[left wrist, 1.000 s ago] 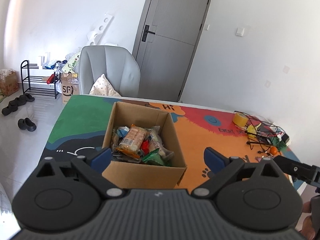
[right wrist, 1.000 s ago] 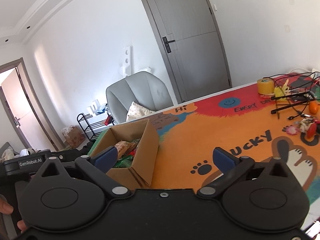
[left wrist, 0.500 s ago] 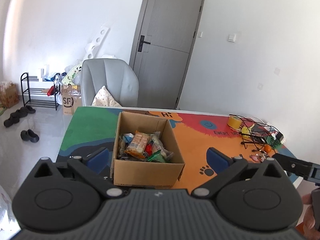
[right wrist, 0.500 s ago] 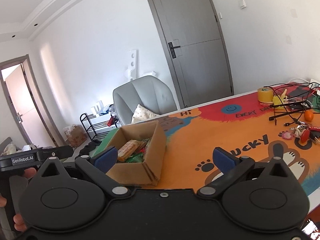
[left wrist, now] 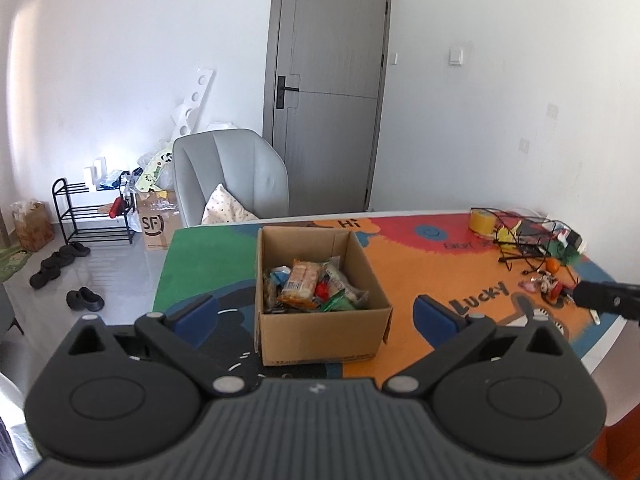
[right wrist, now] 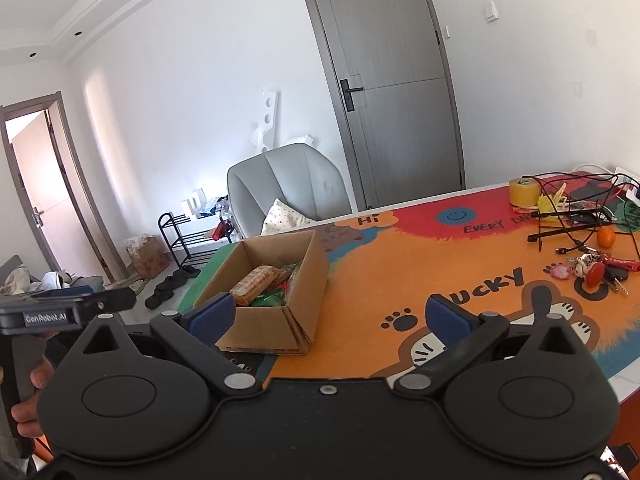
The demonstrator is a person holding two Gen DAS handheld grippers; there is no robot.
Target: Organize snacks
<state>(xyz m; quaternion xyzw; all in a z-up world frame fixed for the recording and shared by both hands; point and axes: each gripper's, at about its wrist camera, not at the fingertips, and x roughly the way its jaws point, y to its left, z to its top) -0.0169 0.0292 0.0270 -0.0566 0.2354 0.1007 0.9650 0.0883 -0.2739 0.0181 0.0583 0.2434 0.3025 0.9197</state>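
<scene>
Open box (left wrist: 320,320) of snacks (left wrist: 308,286) on a colourful mat (left wrist: 432,276); left gripper (left wrist: 314,318) and right gripper (right wrist: 328,314) both spread, empty.

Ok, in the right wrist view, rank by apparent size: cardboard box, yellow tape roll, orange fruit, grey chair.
1. Grey chair and cardboard box: look alike in extent, and the box is nearer, so unranked.
2. Yellow tape roll.
3. Orange fruit, smallest.

Both wrist views face the table's box (left wrist: 320,312), right view oblique
</scene>
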